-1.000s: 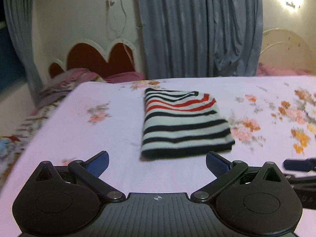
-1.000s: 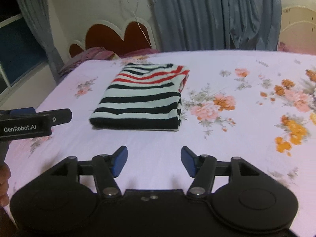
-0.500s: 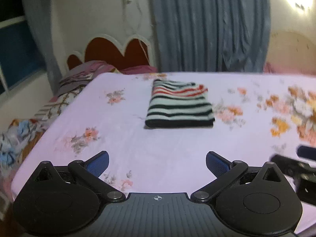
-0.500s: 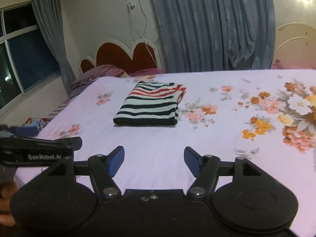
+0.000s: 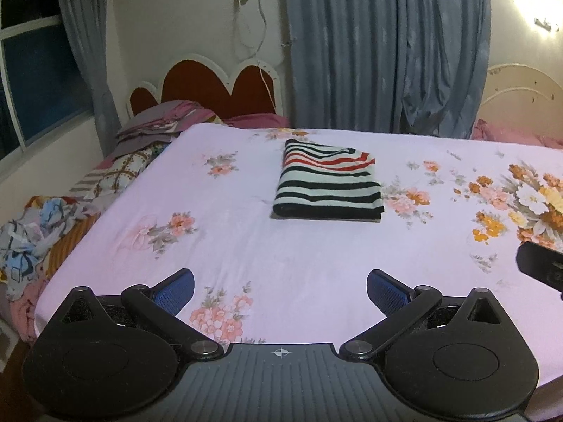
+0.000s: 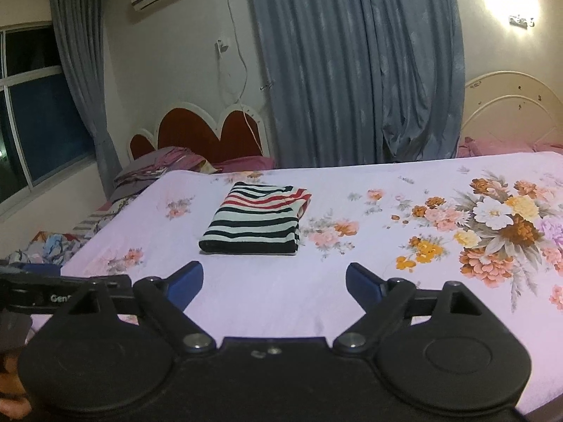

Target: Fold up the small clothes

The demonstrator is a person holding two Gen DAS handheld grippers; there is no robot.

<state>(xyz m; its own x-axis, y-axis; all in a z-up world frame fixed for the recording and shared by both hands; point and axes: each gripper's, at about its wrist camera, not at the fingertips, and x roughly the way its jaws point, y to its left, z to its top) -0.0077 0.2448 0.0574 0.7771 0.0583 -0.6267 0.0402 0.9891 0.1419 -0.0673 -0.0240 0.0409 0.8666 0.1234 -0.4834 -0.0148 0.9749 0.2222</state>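
A striped garment (image 5: 327, 183), white with black and red stripes, lies folded into a neat rectangle on the pink floral bed sheet (image 5: 246, 246). It also shows in the right wrist view (image 6: 257, 221). My left gripper (image 5: 280, 290) is open and empty, held well back from the garment near the bed's front edge. My right gripper (image 6: 274, 281) is open and empty too, also back from the garment. The right gripper's body (image 5: 542, 267) shows at the right edge of the left wrist view, and the left gripper's body (image 6: 52, 292) at the left of the right wrist view.
A pile of mixed clothes (image 5: 38, 225) lies off the bed's left side. Folded bedding (image 5: 158, 126) sits by a red heart-shaped headboard (image 5: 211, 84). Blue curtains (image 5: 380, 45) hang behind. A second bed with a white headboard (image 6: 510, 105) stands at the right.
Both grippers have pulled back from the folded garment, which now looks smaller and farther away. The garment has not moved. Both stay open.
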